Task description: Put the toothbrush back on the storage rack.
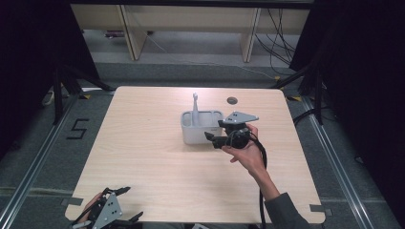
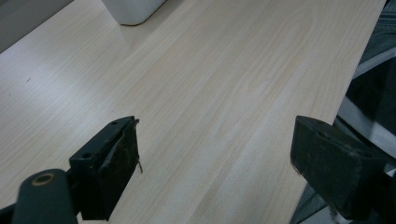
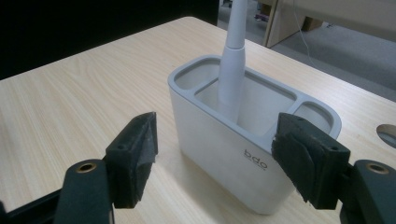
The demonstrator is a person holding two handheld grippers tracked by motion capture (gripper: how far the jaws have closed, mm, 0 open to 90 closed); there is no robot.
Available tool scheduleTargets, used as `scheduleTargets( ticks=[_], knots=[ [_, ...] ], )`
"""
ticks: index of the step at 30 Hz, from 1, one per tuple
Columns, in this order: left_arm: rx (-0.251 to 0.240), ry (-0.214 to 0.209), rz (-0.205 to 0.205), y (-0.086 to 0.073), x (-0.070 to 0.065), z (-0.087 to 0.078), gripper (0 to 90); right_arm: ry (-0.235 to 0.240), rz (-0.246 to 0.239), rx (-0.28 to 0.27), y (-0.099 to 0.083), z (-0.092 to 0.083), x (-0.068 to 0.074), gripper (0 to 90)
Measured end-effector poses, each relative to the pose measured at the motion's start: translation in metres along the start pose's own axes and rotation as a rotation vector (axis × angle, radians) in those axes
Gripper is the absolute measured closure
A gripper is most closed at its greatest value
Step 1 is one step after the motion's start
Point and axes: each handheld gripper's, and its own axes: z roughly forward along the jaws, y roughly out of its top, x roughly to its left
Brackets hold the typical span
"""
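A white compartmented holder (image 1: 196, 134) (image 3: 219, 144) stands at the middle of the light wooden table (image 1: 143, 143). A slim white handle (image 1: 195, 102) (image 3: 232, 70) stands upright in its middle compartment. My right gripper (image 1: 216, 131) (image 3: 215, 135) is at the holder's right end, pointing at it. Its jaws are wide open on either side of the holder's near wall, and the pads (image 3: 135, 149) do not press on it. My left gripper (image 1: 129, 204) (image 2: 215, 135) hangs open over the table's near left edge with nothing between its jaws. A corner of the holder (image 2: 133, 11) shows far ahead of it.
A round cable hole (image 1: 232, 100) (image 3: 387, 133) sits in the table behind the holder. Wooden furniture legs (image 1: 131, 33) stand on the floor beyond the table. Dark curtains (image 1: 363, 62) flank both sides. The right gripper's cable (image 1: 261, 191) trails along the forearm.
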Motion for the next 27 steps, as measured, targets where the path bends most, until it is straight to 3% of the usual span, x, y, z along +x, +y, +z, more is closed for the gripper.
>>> scheduleTargets(
  ticks=[2, 6, 7, 10, 12, 13, 15, 18, 19, 26, 27],
  knots=[
    [0.009, -0.001, 0.004, 0.000, 0.000, 0.000, 14.9, 0.004, 0.019, 0.010, 0.000, -0.001, 0.002, 31.2],
    [-0.004, -0.002, 0.000, 0.000, -0.001, 0.001, 14.9, 0.004, -0.009, 0.003, -0.001, -0.001, 0.003, 31.0],
    [0.002, -0.010, -0.002, 0.000, -0.002, 0.001, 14.9, 0.009, 0.019, 0.012, -0.002, -0.002, 0.005, 31.0],
    [0.001, -0.003, 0.001, 0.000, -0.001, 0.001, 14.9, 0.024, -0.004, -0.003, -0.003, -0.001, 0.005, 30.9],
    [-0.001, -0.004, 0.000, 0.000, -0.001, 0.001, 14.9, 0.013, 0.011, 0.017, -0.003, -0.003, 0.007, 30.9],
    [0.002, -0.004, 0.000, 0.000, -0.001, 0.001, 14.9, 0.007, -0.011, 0.003, -0.004, -0.003, 0.006, 30.9],
    [0.002, -0.003, 0.000, 0.000, -0.001, 0.001, 14.9, 0.008, 0.009, 0.010, -0.005, -0.005, 0.008, 30.7],
    [0.005, -0.005, 0.002, 0.000, -0.001, 0.001, 14.9, 0.016, -0.007, 0.010, -0.005, -0.006, 0.008, 30.7],
    [-0.006, -0.003, -0.003, 0.000, -0.001, 0.001, 14.9, 0.020, 0.012, 0.014, -0.006, -0.007, 0.009, 30.6],
    [-0.002, -0.002, -0.002, 0.000, -0.001, 0.001, 14.9, 0.010, -0.017, 0.012, -0.012, -0.011, 0.009, 30.5],
    [0.000, -0.004, -0.001, 0.000, -0.001, 0.001, 14.9, 0.016, 0.007, 0.020, -0.013, -0.012, 0.011, 30.5]
  ],
)
